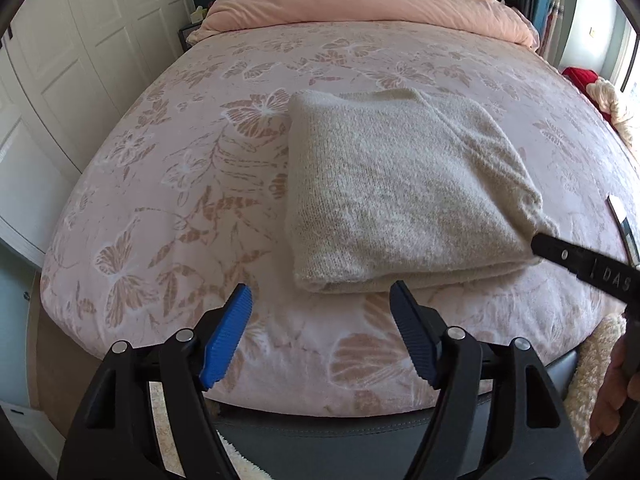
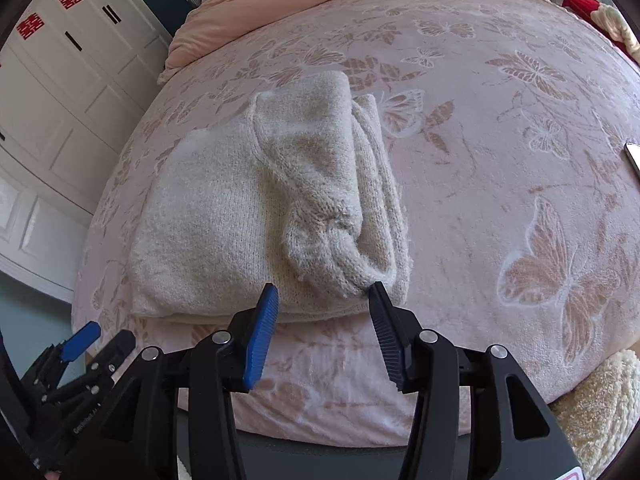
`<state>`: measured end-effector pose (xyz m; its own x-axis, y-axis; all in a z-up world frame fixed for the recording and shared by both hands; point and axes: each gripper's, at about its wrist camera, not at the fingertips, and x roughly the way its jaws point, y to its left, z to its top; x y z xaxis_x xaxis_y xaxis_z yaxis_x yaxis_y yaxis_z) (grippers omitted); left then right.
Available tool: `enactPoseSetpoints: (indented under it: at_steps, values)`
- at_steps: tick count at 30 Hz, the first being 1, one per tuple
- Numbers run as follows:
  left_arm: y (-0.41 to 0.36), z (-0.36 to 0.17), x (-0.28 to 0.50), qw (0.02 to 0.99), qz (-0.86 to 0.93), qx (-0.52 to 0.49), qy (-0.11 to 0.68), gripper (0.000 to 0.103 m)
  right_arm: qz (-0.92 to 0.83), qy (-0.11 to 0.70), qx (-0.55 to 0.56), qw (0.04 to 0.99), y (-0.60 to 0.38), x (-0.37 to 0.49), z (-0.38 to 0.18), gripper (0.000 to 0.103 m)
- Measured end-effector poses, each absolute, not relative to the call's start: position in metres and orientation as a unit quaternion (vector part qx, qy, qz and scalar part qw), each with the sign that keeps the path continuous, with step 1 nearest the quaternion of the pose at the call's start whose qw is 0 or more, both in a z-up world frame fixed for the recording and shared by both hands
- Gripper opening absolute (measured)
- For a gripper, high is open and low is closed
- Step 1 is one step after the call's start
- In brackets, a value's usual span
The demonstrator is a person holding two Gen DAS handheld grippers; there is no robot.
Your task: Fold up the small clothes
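A cream knitted garment (image 1: 400, 184) lies folded into a thick rectangle on the pink butterfly bedspread (image 1: 180, 208). My left gripper (image 1: 320, 292) hovers open just short of its near edge, with nothing between the blue pads. In the right wrist view the garment (image 2: 240, 208) shows a bunched, puckered near right corner. My right gripper (image 2: 324, 288) stands open around that corner; its right fingertip touches the knit, and the pads do not press on it. One of the right gripper's fingers (image 1: 560, 254) shows at the garment's right corner. The left gripper (image 2: 80, 344) sits low on the left.
A peach duvet (image 1: 360, 4) is heaped at the head of the bed. White wardrobe doors (image 1: 60, 80) line the left side. A phone (image 2: 634, 158) lies on the bedspread at the right. Red and cream items (image 1: 592, 88) sit at the far right edge. A fluffy cream rug (image 2: 600, 400) is below.
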<state>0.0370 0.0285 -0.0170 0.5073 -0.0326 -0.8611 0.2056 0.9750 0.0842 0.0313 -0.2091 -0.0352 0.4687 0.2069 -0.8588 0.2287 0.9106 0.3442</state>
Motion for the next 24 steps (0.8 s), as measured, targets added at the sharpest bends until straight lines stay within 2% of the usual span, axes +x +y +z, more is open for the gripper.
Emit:
enactPoseSetpoints:
  at_steps: [3,6,8,12,14,15,16,17,18,19,20,23,24]
  values:
    - [0.039,-0.041,0.035,0.853,-0.055,0.101,0.509,0.069,-0.003,0.523,0.241,0.818,-0.214,0.041,-0.044,0.049]
    - [0.052,-0.061,0.044,0.845,-0.041,0.082,0.528,0.064,-0.004,0.528,0.252,0.811,-0.215,0.050,-0.047,0.040]
    - [0.058,-0.061,0.051,0.849,-0.041,0.059,0.523,0.064,-0.007,0.530,0.245,0.812,-0.213,0.055,-0.046,0.031]
    - [0.053,-0.050,0.060,0.860,-0.070,0.051,0.503,0.065,-0.005,0.529,0.250,0.811,-0.212,0.058,-0.042,0.030]
    - [0.044,-0.050,0.062,0.862,-0.082,0.070,0.495,0.065,0.002,0.522,0.249,0.816,-0.211,0.058,-0.038,0.013]
    - [0.041,-0.053,0.064,0.862,-0.083,0.081,0.494,0.065,0.010,0.508,0.252,0.824,-0.212,0.056,-0.030,0.011]
    - [0.040,-0.057,0.066,0.859,-0.083,0.090,0.497,0.055,0.011,0.492,0.249,0.834,-0.213,0.053,-0.020,0.010]
    - [0.041,-0.063,0.070,0.851,-0.090,0.091,0.509,0.035,0.007,0.477,0.240,0.846,-0.214,0.049,-0.008,0.009]
    - [0.044,-0.066,0.073,0.844,-0.086,0.086,0.522,0.027,0.004,0.463,0.230,0.856,-0.215,0.045,0.004,0.009]
    - [0.051,-0.067,0.075,0.843,-0.079,0.072,0.527,0.023,-0.001,0.457,0.222,0.862,-0.218,0.042,0.008,0.009]
    - [0.057,-0.066,0.077,0.844,-0.075,0.060,0.528,0.023,-0.006,0.464,0.213,0.860,-0.220,0.043,0.002,0.009]
    - [0.063,-0.074,0.081,0.838,-0.047,0.066,0.539,0.021,-0.032,0.535,0.186,0.824,-0.225,0.051,-0.057,0.009]
    - [0.064,-0.080,0.083,0.835,-0.037,0.072,0.544,0.021,-0.031,0.532,0.196,0.823,-0.227,0.048,-0.066,0.008]
